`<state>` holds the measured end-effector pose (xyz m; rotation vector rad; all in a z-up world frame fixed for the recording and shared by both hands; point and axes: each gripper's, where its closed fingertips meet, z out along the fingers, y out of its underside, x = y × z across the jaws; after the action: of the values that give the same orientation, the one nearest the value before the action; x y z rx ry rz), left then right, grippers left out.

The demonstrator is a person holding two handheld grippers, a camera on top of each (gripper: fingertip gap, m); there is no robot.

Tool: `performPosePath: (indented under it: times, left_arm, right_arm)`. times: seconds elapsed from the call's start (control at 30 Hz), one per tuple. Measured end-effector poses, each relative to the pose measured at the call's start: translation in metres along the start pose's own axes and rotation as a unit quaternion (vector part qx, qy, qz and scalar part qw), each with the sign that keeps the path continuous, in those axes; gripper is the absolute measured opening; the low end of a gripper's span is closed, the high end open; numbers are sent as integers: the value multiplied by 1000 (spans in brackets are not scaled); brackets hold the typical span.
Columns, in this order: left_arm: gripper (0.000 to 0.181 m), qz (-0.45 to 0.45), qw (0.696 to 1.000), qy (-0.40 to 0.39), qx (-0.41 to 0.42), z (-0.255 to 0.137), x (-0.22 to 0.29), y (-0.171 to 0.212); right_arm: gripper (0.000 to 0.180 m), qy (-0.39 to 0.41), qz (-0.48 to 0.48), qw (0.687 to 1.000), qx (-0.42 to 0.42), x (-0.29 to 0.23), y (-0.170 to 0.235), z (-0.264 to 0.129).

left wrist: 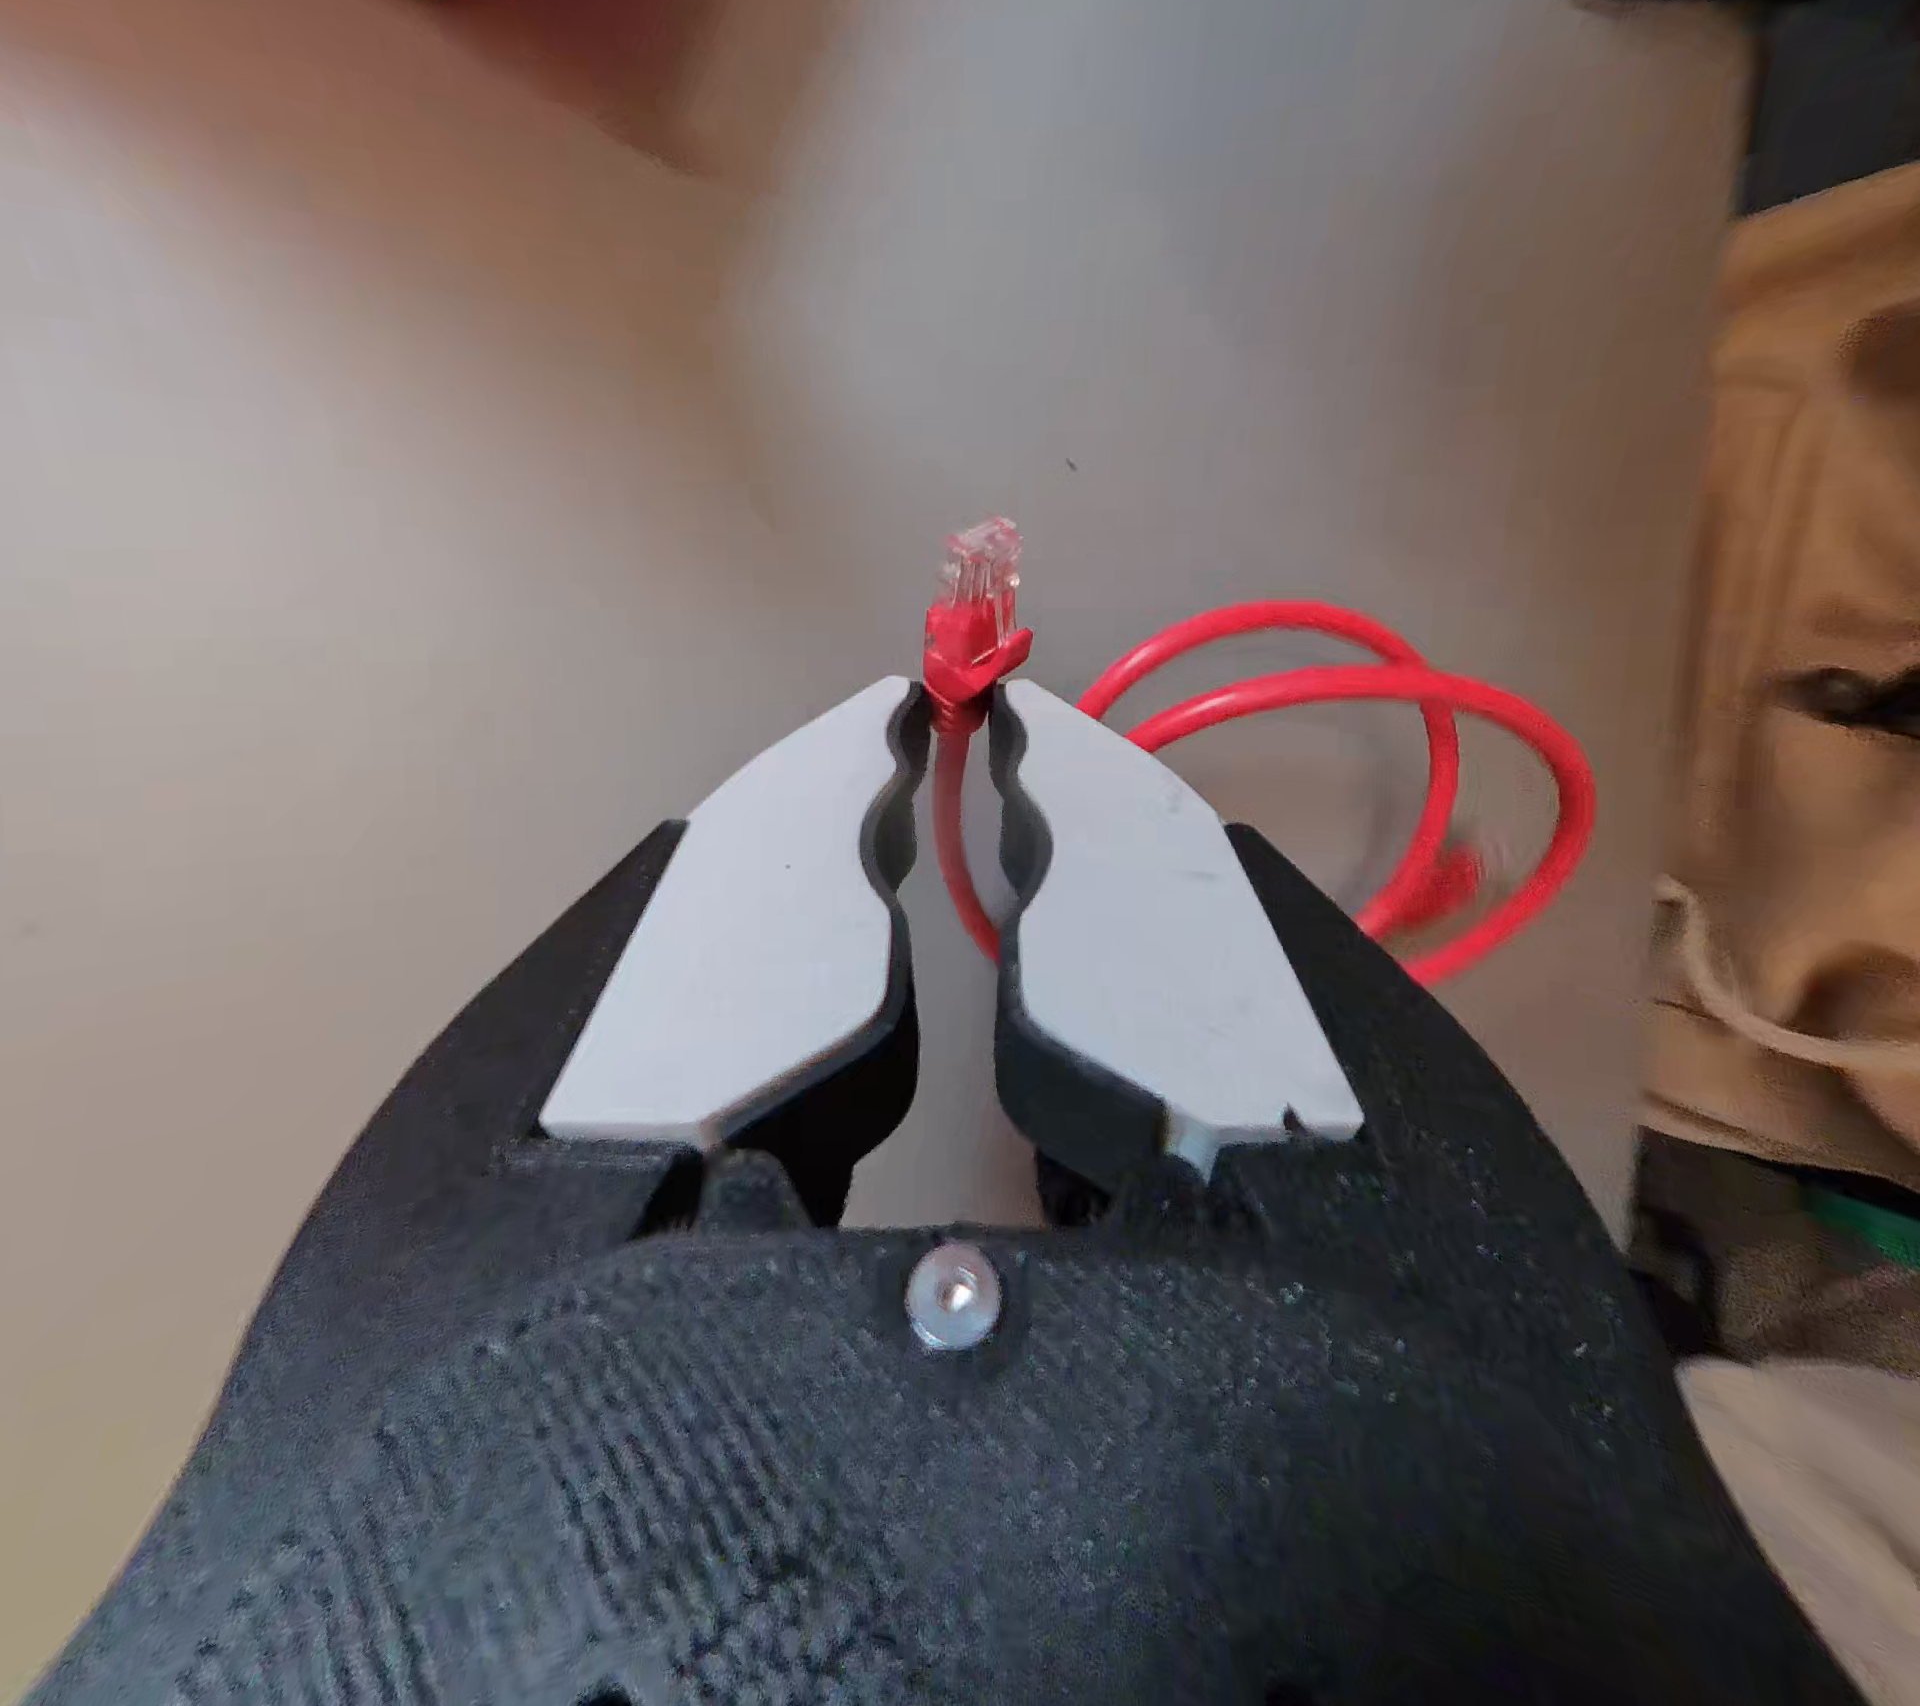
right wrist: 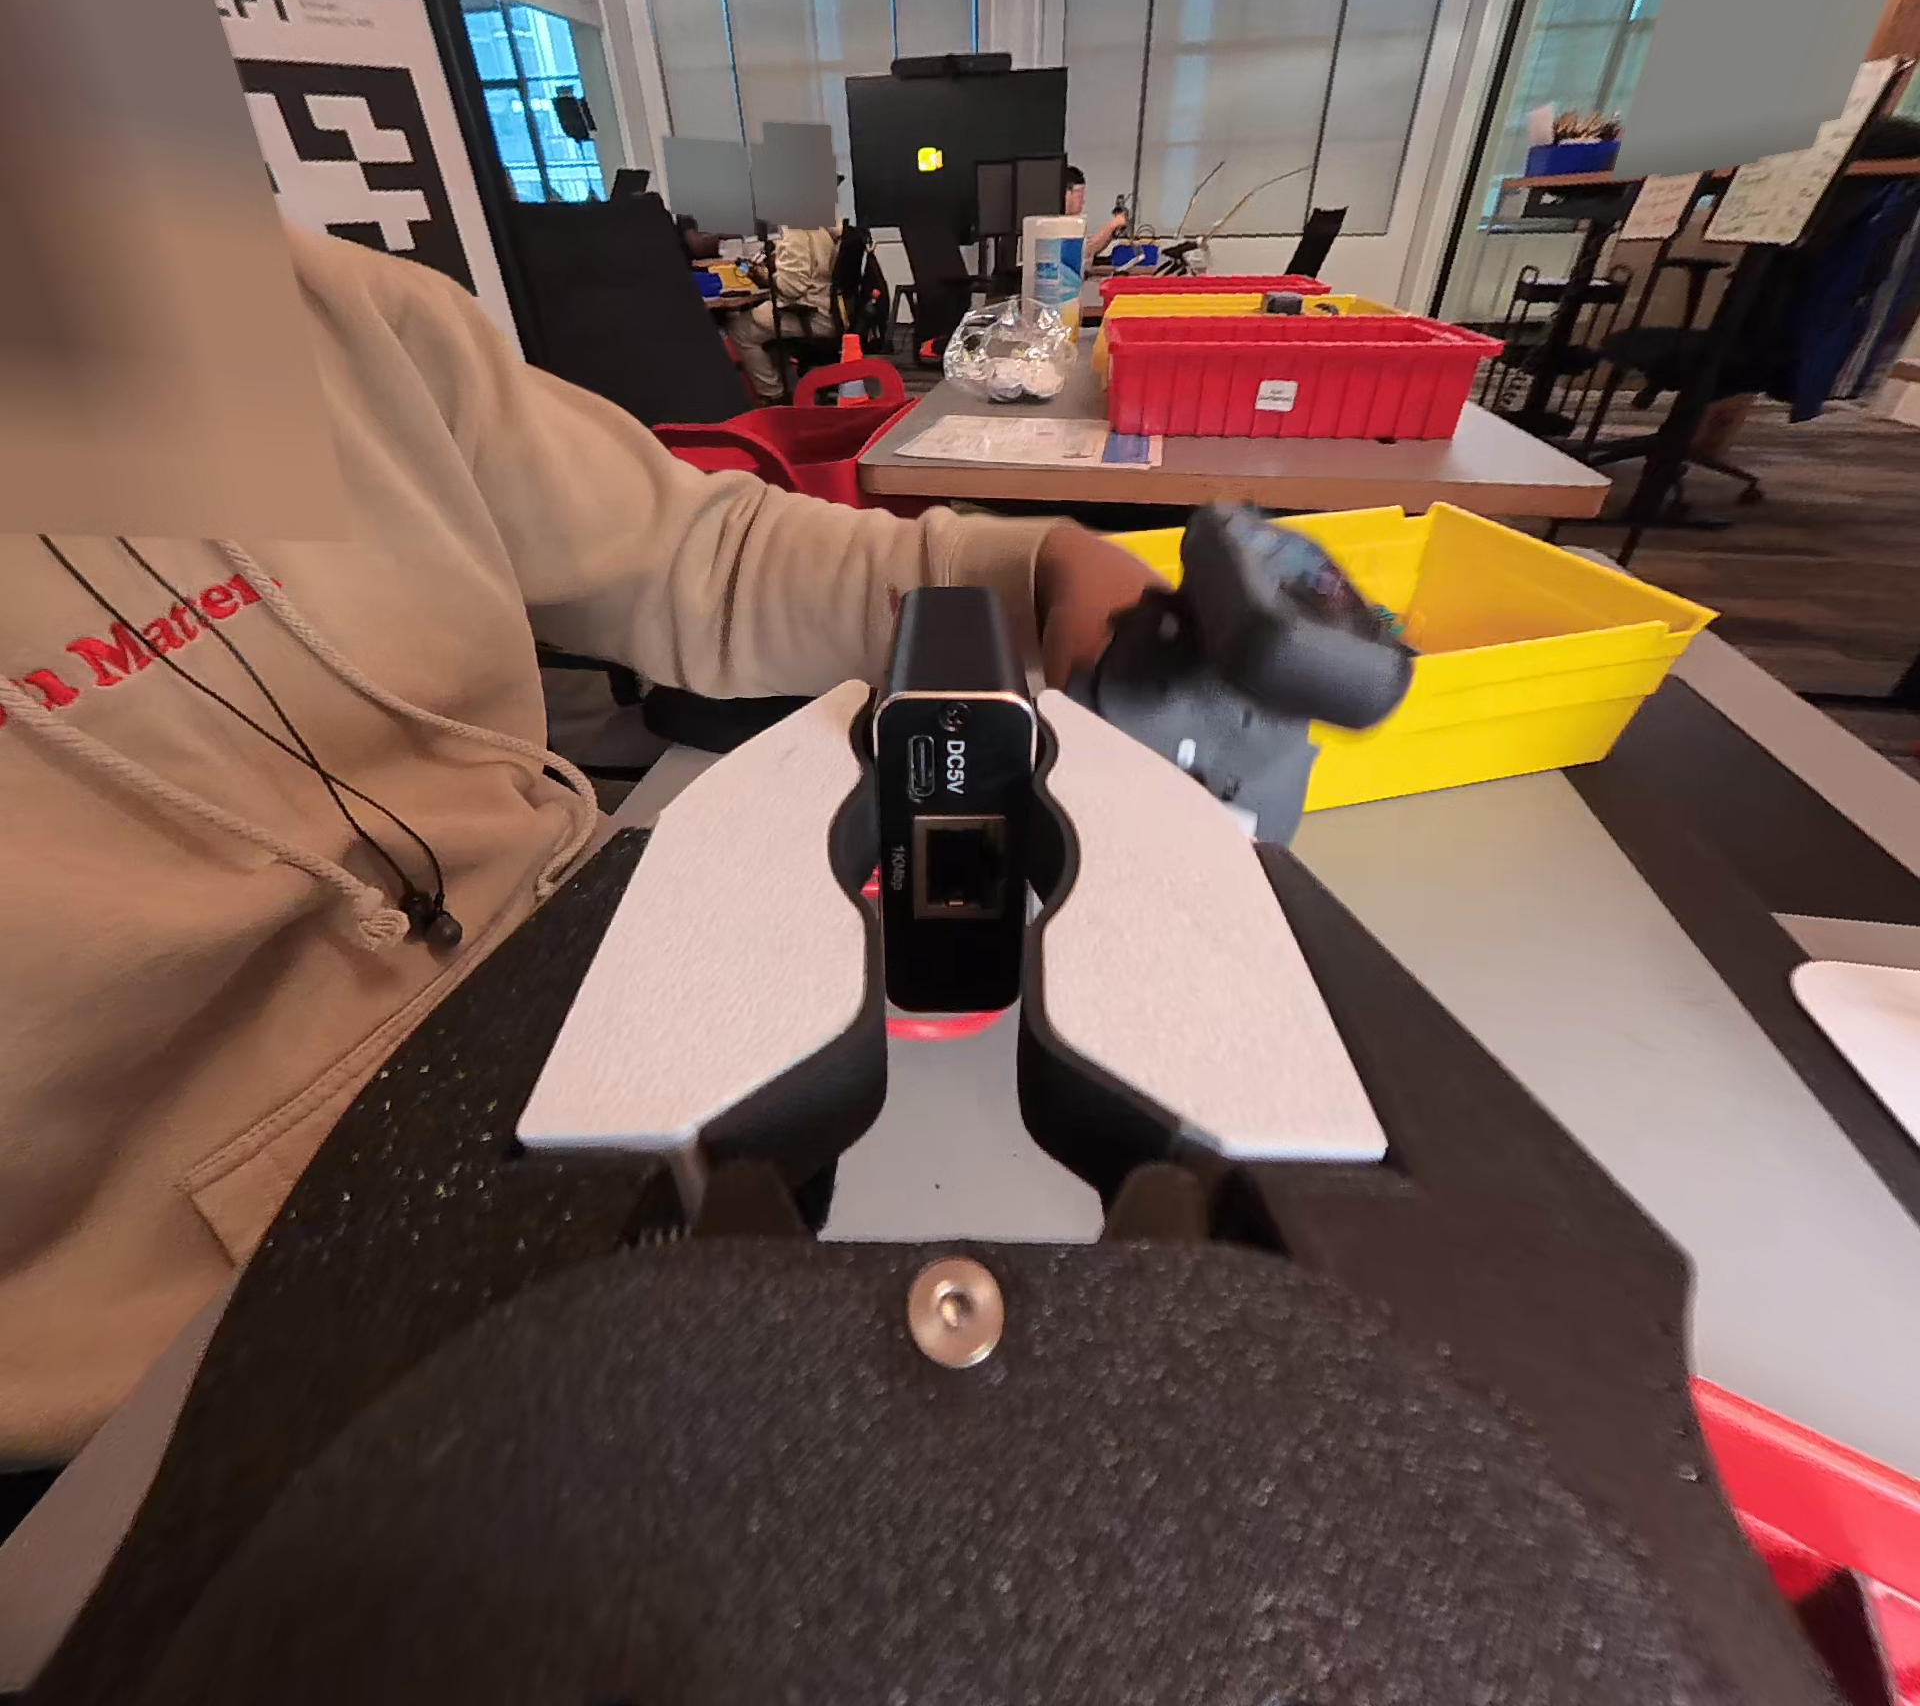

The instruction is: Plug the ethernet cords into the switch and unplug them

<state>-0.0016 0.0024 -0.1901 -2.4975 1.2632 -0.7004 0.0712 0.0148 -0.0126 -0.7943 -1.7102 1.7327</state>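
The left gripper is clamped on the red ethernet cord just behind its plug, pinching the ribbed boot between the fingertips. The clear plug sticks up past the tips at the centre of the left wrist view, free in the air over a pale tabletop. The rest of the cord loops off to the right of the frame, its far end blurred.

The right gripper has its jaws closed on the black switch, holding it by the sides at mid-frame so that an end face with one network port looks back at the camera. Behind it, right of centre, the other gripper shows smeared with motion beside a yellow bin.

By my judgement this is the carry-in before a plug-in, plug and port not yet together. Next the plug must be lined up square with a port, latch tab on the proper side, and pushed home while the right grip braces the switch. Which port is meant I can't say.
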Motion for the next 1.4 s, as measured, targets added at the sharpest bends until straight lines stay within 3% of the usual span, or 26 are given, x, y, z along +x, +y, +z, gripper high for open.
performPosePath:
  times: [0.13, 0.33, 0.67, 0.97, 1.07, 1.17, 1.23, 1.4]
  left_arm:
    - [16, 52, 992, -118, 4, 24, -25, -22]
    - [18, 80, 958, -261, 88, 16, -24, -33]
    - [26, 123, 949, -290, 22, 44, -31, -23]
    - [13, 123, 950, -282, 42, 45, -34, -21]
    - [12, 81, 965, -240, 73, 45, -33, -20]
    - [12, -12, 981, -70, 178, 32, -8, -29]
    - [12, -58, 961, 84, 256, 5, 22, -39]
    - [11, -58, 876, 316, 359, -49, 83, -56]
  right_arm:
    - [24, 10, -10, 1000, 12, -1, -8, -13]
    - [24, 27, -23, 999, 39, 1, -21, -30]
    - [24, 33, -44, 997, 52, -5, -34, -35]
    - [24, 49, -40, 996, 66, 2, -37, -45]
    - [24, 53, -37, 996, 64, 2, -34, -44]
    - [24, 50, -39, 997, 44, -1, -27, -38]
    - [24, 35, -36, 998, 23, -4, -20, -33]
    - [24, -29, -6, 999, -28, -13, 8, -9]
